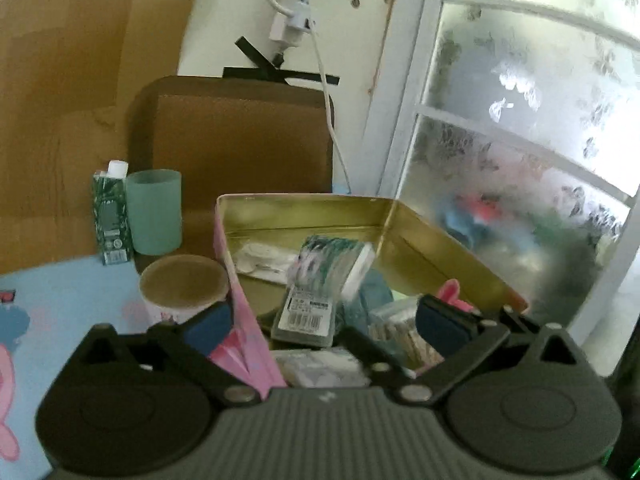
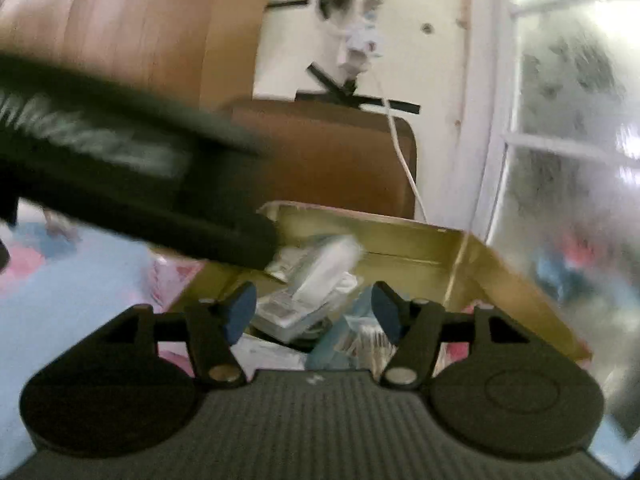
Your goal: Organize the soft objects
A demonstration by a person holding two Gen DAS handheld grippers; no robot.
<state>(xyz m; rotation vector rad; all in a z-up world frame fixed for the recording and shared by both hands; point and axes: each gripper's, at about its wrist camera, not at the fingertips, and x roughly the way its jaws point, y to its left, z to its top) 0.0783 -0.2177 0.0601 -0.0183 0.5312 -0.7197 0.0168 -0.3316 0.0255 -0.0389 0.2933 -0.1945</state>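
Observation:
A gold-lined tin [image 1: 304, 212] with pink outer walls stands open on the table, full of small soft packs. A green-and-white tissue pack [image 1: 340, 256] leans on a barcode-labelled pack [image 1: 308, 312]. Beside them lie a cotton-swab pack [image 1: 400, 328], a white packet [image 1: 260, 260] and a pink item [image 1: 450, 294]. My left gripper [image 1: 324, 328] hovers over the tin's near end, open wide and empty. My right gripper [image 2: 314, 316] faces the same tin [image 2: 400, 240], partly open, with nothing pressed between its pads. The left gripper's dark body [image 2: 120, 160] crosses the right wrist view, blurred.
A paper cup [image 1: 182, 284], a teal cup [image 1: 154, 212] and a green carton [image 1: 112, 220] stand left of the tin on a blue cartoon mat [image 1: 68, 292]. Behind is a brown board [image 1: 240, 136] and a white cable [image 1: 328, 112]. A frosted window [image 1: 520, 140] is at the right.

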